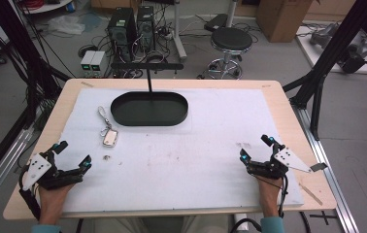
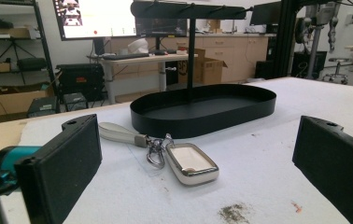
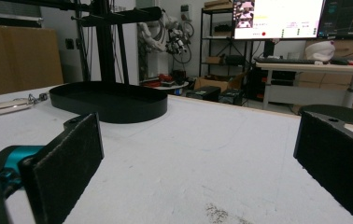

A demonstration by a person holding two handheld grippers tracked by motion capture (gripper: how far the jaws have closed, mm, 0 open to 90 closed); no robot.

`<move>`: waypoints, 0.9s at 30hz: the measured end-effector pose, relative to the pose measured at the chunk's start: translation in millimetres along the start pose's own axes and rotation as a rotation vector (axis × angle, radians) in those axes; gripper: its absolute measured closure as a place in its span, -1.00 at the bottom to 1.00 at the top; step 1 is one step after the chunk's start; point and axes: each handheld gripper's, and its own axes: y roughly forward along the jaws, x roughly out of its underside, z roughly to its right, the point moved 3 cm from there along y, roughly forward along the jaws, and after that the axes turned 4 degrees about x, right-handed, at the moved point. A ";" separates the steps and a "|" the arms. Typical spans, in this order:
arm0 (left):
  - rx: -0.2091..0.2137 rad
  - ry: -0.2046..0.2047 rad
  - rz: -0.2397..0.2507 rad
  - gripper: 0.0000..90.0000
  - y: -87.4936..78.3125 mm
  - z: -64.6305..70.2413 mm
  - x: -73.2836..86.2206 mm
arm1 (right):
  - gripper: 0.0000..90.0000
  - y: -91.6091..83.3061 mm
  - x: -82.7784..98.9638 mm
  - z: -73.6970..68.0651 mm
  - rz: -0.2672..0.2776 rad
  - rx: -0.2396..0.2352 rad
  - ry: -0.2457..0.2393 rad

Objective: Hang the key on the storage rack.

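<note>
A silver key fob (image 1: 109, 137) with a clasp and grey strap (image 1: 102, 115) lies on the white mat, left of centre. Behind it stands a black oval tray (image 1: 149, 108) with an upright post and crossbar (image 1: 147, 65). My left gripper (image 1: 74, 153) rests at the mat's front left, open, its jaws pointing at the key fob (image 2: 192, 163) and tray (image 2: 202, 108). At the front right my right gripper (image 1: 254, 148) is open too, nothing between its jaws. From it the tray (image 3: 109, 101) and key fob (image 3: 10, 106) show far to the left.
The white mat (image 1: 196, 145) covers a wooden table (image 1: 288, 104). A small dark speck (image 1: 107, 157) lies near the left gripper. Black frame posts (image 1: 332, 48) flank the table. A stool (image 1: 230, 41) and computer towers (image 1: 132, 29) stand on the floor beyond the far edge.
</note>
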 end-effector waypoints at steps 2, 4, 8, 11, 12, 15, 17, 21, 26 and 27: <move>0.001 -0.001 -0.005 -0.96 0.4 -0.4 0.0 | -0.98 0.1 0.0 -0.1 0.002 0.000 -0.006; 0.001 -0.007 -0.009 -0.96 0.7 -0.7 0.0 | -0.98 -0.3 0.3 -0.9 -0.006 0.000 -0.005; 0.000 -0.010 -0.002 -0.96 0.4 -1.0 0.0 | -0.98 -0.2 0.2 -0.9 -0.004 -0.001 -0.010; 0.001 -0.020 -0.009 -0.96 0.8 -2.0 -0.1 | -0.98 -0.2 0.2 -0.9 -0.004 -0.001 -0.010; 0.002 -0.020 -0.011 -0.96 1.1 -2.0 -0.1 | -0.98 -0.3 0.2 -0.6 -0.004 0.000 -0.009; 0.003 -0.019 -0.012 -0.96 1.0 -2.0 -0.1 | -0.98 -0.3 0.3 -1.2 -0.006 -0.002 -0.007; 0.006 -0.019 -0.014 -0.96 1.2 -2.2 -0.2 | -0.98 -0.4 0.1 -0.9 0.001 0.000 -0.009; -0.018 -0.052 -0.072 -0.96 1.9 -4.8 -1.1 | -0.98 -0.5 0.2 -1.5 -0.002 -0.001 -0.012; -0.023 -0.040 -0.124 -0.96 6.7 -11.3 -13.0 | -0.98 -0.6 0.2 -1.5 -0.002 -0.001 -0.012; -0.025 -0.039 -0.136 -0.96 8.6 -12.2 -17.3 | -0.98 -0.5 0.3 -1.6 -0.003 -0.001 -0.010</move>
